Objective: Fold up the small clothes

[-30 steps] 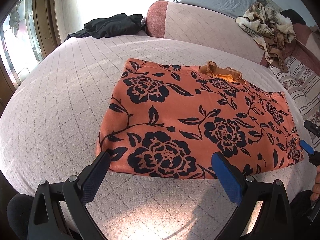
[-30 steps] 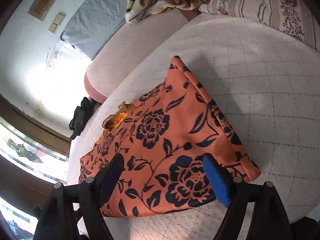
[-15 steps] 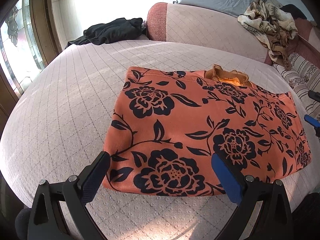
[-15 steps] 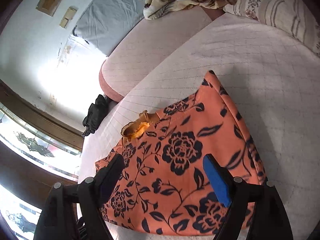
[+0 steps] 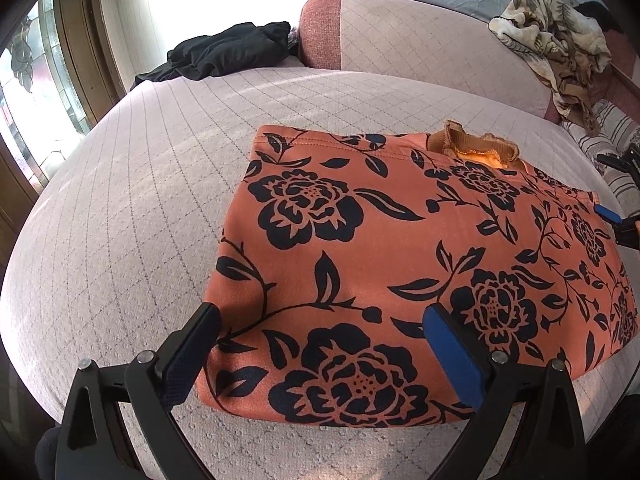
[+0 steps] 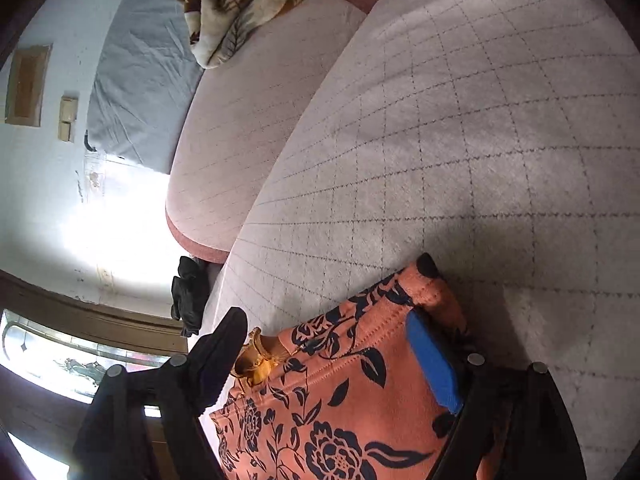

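An orange garment with black flowers (image 5: 400, 248) lies folded flat on the quilted bed (image 5: 140, 200), with a tan ruffled collar (image 5: 476, 148) at its far edge. My left gripper (image 5: 320, 310) is open and hovers over the garment's near left corner with nothing between its pads. My right gripper (image 6: 324, 320) is open too and straddles the far right corner of the garment (image 6: 340, 400), its blue pad (image 6: 432, 364) close above the hem and the collar (image 6: 256, 360) beside the black finger. In the left wrist view the right gripper (image 5: 612, 188) shows at the right edge.
A black heap of clothes (image 5: 228, 52) lies at the far left of the bed. A crumpled patterned blanket (image 5: 556, 32) and a striped pillow (image 5: 612, 140) sit at the far right. The padded headboard (image 5: 420, 40) closes the back; a window (image 5: 36, 80) stands left.
My right gripper has swept along the garment to its far corner and rolled. My left gripper has crept forward over the near edge. The garment lies as before.
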